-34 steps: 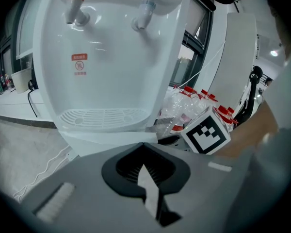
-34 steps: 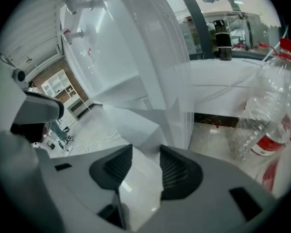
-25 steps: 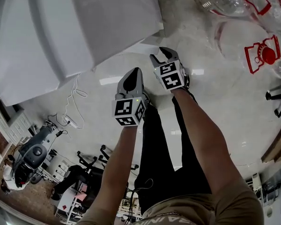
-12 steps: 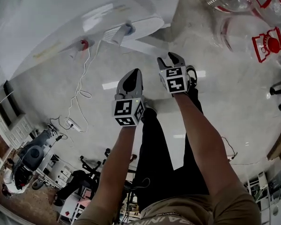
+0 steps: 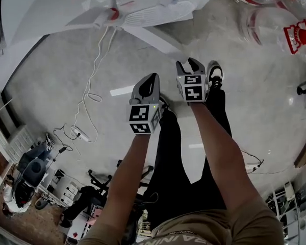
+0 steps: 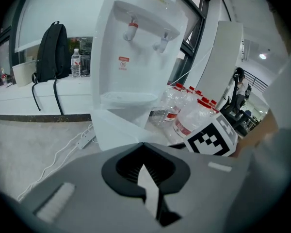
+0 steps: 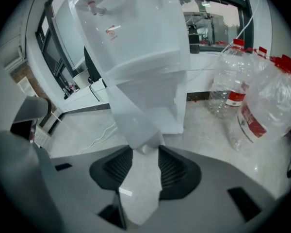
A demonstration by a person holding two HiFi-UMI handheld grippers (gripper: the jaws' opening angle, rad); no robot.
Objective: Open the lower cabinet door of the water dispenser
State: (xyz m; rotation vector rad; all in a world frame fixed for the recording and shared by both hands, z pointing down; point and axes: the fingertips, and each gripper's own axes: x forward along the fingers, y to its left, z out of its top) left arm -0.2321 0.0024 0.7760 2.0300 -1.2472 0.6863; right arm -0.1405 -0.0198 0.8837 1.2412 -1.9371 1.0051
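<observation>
the lower cabinet door (image 7: 136, 115) is seen swung out from the foot of the water dispenser (image 7: 140, 38). its free edge is clamped in the right gripper (image 7: 145, 152), whose jaws are kept partly apart by the panel. the left gripper (image 6: 143, 145) is carried just beside it, jaws closed together, nothing held. clear bottles (image 7: 262, 106) are spotted on the floor nearby.

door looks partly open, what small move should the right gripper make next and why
Probably draw the right gripper a little back, swinging the white lower cabinet door wider: its free edge appears clamped between the jaws, and it stands only partly out from the white water dispenser.
</observation>
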